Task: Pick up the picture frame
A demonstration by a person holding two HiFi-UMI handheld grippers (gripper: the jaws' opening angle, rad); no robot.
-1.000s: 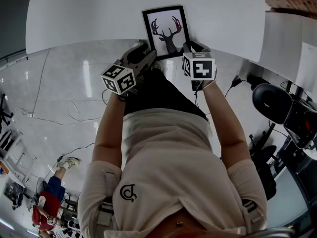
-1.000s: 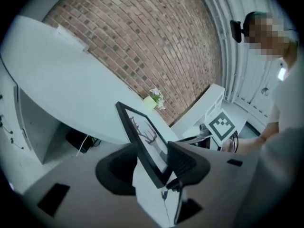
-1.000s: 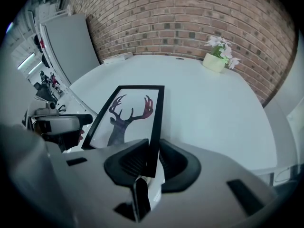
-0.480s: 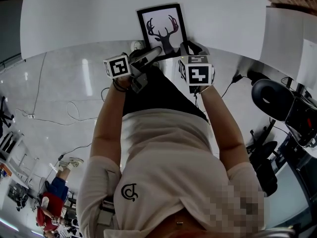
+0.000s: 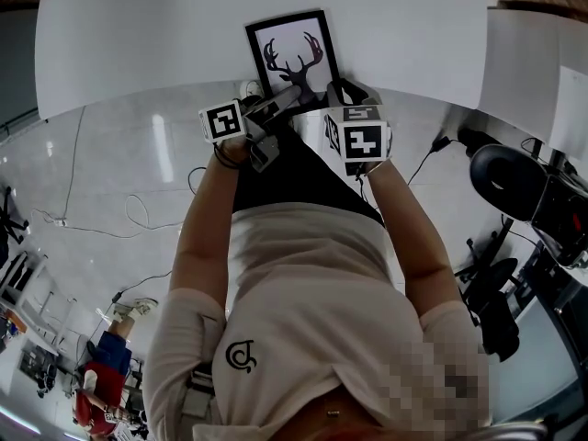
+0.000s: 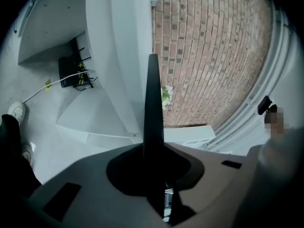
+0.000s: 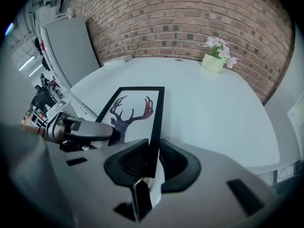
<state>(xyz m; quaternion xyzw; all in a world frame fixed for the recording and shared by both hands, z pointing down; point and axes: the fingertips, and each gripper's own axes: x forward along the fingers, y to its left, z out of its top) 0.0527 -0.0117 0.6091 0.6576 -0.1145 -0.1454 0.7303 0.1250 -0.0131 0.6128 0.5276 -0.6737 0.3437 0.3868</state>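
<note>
Two grippers are working on the picture frame (image 5: 292, 51) at once. It is lying flat on the white bench (image 5: 413, 26), its near end right at the front rim, which is giving you room to reach its border from the side.

Your right gripper (image 7: 151, 163) is pinching the frame's black right-hand border close to the near corner. Its fingers are pressing on that strip from both sides, likely pinning the frame while your other hand is getting set.

Your left gripper (image 6: 153, 175) is lying rolled on its side and pointing level, so one finger is reaching over the lower part of the deer print. Its fingers have just been closing, with the frame's thin dark edge standing between them. Whether they are biting yet is lost in the shadow there.

You seem to be finishing the second grip before lifting, since a flat frame held by one corner would probably be tipping.
</note>
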